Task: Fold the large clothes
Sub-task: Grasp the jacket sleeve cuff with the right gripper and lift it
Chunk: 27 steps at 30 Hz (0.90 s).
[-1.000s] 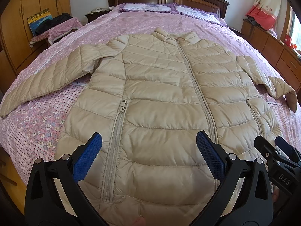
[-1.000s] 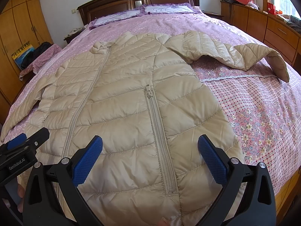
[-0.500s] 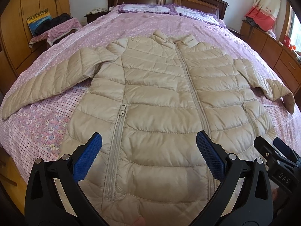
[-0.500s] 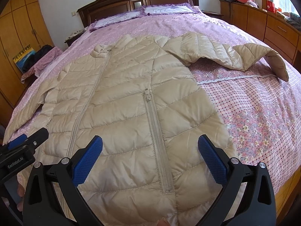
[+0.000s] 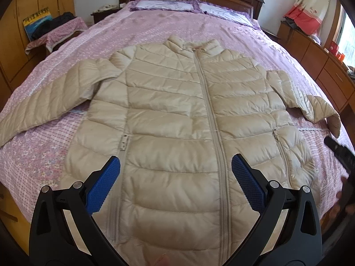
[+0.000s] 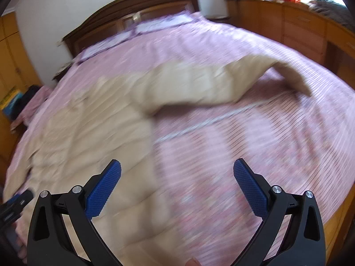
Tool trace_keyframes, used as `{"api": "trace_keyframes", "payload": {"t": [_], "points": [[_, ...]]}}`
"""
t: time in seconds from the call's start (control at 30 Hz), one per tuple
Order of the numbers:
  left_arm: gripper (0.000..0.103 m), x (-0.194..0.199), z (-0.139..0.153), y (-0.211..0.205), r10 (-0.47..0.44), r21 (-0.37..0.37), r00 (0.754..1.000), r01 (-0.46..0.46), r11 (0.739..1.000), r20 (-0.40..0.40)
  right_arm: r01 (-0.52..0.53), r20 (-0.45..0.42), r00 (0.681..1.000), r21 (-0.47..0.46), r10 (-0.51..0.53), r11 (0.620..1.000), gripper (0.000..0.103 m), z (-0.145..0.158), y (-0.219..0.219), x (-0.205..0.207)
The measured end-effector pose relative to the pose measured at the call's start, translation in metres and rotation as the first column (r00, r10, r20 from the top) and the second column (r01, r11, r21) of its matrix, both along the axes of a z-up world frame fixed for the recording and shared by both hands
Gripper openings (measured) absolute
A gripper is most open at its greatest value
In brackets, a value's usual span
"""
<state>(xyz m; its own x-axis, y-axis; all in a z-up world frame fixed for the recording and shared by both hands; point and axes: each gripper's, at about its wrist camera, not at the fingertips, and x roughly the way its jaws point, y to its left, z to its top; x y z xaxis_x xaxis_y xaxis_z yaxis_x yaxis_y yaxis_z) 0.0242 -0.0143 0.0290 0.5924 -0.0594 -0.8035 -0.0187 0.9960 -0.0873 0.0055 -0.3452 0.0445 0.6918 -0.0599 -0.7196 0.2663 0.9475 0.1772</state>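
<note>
A beige quilted puffer jacket lies zipped, front up, on the pink floral bed, collar toward the headboard, hem toward me. My left gripper and right gripper both hover with jaws apart, empty.

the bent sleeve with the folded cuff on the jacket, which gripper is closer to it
Right. The right gripper hangs open over the bedspread, facing the bent sleeve. The left gripper hangs open over the jacket hem by the main zipper.

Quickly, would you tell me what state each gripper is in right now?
Left gripper: open, empty, above the jacket.
Right gripper: open, empty, picture blurred.
</note>
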Motion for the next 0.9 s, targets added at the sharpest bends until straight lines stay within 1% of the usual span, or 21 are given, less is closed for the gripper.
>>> {"api": "trace_keyframes", "payload": {"t": [0.07,0.2,0.27,0.4,0.5,0.73,0.77,0.8,0.87,0.9], "points": [[0.100,0.003,-0.001,-0.003,-0.005,-0.002,1.000,0.005,1.000,-0.009,0.044,0.008,0.999,-0.003,-0.044,0.999,0.098,0.001,-0.023,0.007],[0.100,0.010,-0.005,-0.010,-0.009,0.012,1.000,0.009,1.000,-0.023,0.114,0.032,0.993,0.033,-0.115,0.993,0.098,0.004,-0.069,0.021],[0.100,0.013,-0.008,-0.012,-0.013,0.006,0.999,0.013,1.000,-0.037,0.137,0.043,0.989,0.057,-0.140,0.989,0.098,0.004,-0.088,0.027],[0.100,0.019,-0.017,-0.018,-0.019,0.011,0.998,0.020,1.000,-0.068,0.208,0.051,0.975,0.138,-0.217,0.968,0.098,0.003,-0.139,0.043],[0.100,0.021,-0.024,-0.024,-0.028,0.025,0.996,0.030,0.999,-0.088,0.245,0.044,0.965,0.214,-0.260,0.945,0.098,0.001,-0.168,0.053],[0.100,0.026,-0.043,-0.034,-0.046,0.051,0.989,0.054,0.997,-0.142,0.282,0.027,0.951,0.338,-0.309,0.898,0.098,-0.008,-0.208,0.080],[0.100,0.026,-0.044,-0.034,-0.048,0.057,0.989,0.056,0.997,-0.143,0.283,0.027,0.949,0.357,-0.313,0.890,0.097,-0.009,-0.213,0.082],[0.100,0.026,-0.045,-0.035,-0.050,0.063,0.988,0.059,0.996,-0.145,0.285,0.028,0.948,0.368,-0.316,0.885,0.093,-0.010,-0.216,0.084],[0.100,0.027,-0.048,-0.036,-0.054,0.069,0.987,0.065,0.995,-0.152,0.279,0.027,0.949,0.392,-0.314,0.877,0.091,-0.012,-0.225,0.091],[0.100,0.028,-0.050,-0.037,-0.055,0.070,0.986,0.067,0.995,-0.157,0.277,0.027,0.949,0.396,-0.313,0.875,0.085,-0.013,-0.227,0.093]]}}
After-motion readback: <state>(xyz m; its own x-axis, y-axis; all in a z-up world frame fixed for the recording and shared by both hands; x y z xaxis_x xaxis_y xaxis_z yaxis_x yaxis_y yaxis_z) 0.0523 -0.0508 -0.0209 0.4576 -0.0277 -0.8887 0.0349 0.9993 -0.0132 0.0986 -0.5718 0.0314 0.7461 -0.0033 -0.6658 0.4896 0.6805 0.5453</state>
